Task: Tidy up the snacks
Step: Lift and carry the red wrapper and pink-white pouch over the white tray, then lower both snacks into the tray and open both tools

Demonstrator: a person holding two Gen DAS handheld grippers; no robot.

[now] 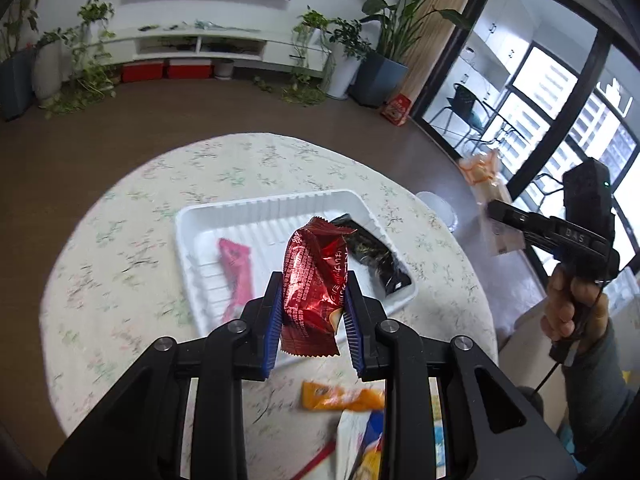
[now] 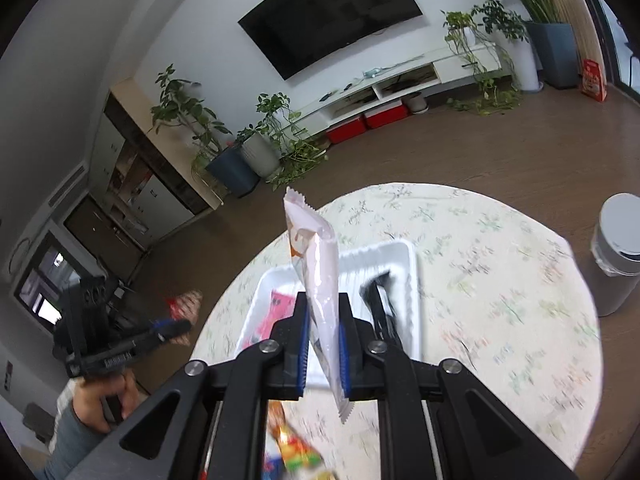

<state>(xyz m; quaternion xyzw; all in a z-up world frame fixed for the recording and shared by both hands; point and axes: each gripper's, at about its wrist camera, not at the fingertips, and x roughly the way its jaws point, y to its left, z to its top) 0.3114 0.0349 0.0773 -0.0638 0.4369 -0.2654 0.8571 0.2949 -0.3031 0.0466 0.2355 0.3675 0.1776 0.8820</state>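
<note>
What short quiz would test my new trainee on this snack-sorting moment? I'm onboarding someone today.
1. True or false: the left gripper is shut on a red packet.
2. What does the right gripper hold? A) white packet B) nothing C) cup
3. How many packets lie in the tray?

Key: 1 true. 2 A. 3 two: a pink packet and a black packet.

Tray (image 1: 280, 208) centre frame: plain white, ribbed. Inside it a pink packet (image 1: 236, 268) and a black packet (image 1: 376, 256). Glossy red foil wrapper (image 1: 312, 276) with white print sits between blue pads (image 1: 272, 320) on the black left gripper (image 1: 310, 292). Right wrist view: pale pinkish-white packet (image 2: 320, 272), orange mark near its top, probably a printed picture. Tablecloth (image 1: 120, 240): cream with a faint green floral print. Lower frame: orange packet (image 1: 340, 396).
</note>
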